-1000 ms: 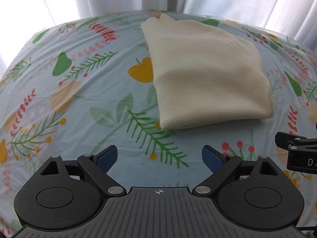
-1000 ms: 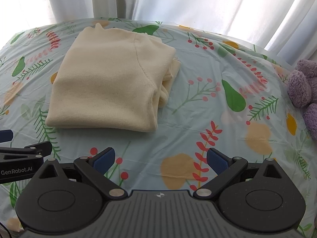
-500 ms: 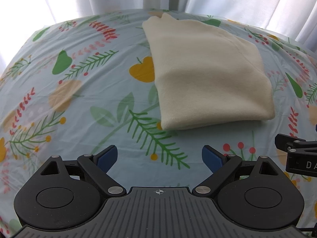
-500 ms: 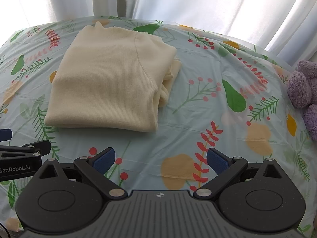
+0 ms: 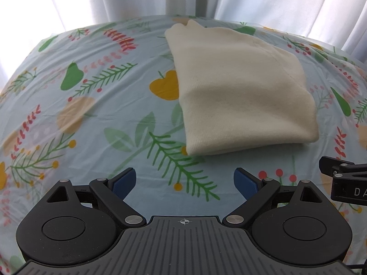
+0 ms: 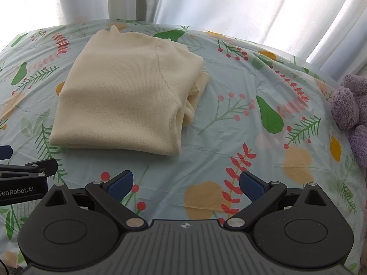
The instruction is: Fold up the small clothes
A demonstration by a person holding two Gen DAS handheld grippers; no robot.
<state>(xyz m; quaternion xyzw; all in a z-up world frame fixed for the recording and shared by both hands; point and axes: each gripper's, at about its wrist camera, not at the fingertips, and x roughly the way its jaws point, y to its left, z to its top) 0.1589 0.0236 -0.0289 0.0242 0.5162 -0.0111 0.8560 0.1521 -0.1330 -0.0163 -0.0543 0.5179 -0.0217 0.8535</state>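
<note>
Bed (image 6: 229,146) covered by a pale blue sheet printed with leaves, berries and fruit. A folded cream sweater (image 6: 128,100) lies flat on it. A purple plush toy (image 6: 351,110) rests at its right edge.

A light blue bedsheet (image 5: 96,123) printed with green pears, yellow apples, red berries and leafy sprigs covers the surface. White curtains (image 6: 229,6) hang behind it. A purple plush toy (image 6: 351,112) sits at the sheet's right edge.

Read "GenRobot.AI" in white on the black body of the left gripper (image 6: 21,189) (first letter clipped at the frame edge). Read only "DA" in white on the right gripper (image 5: 349,191), the rest cut off.
</note>
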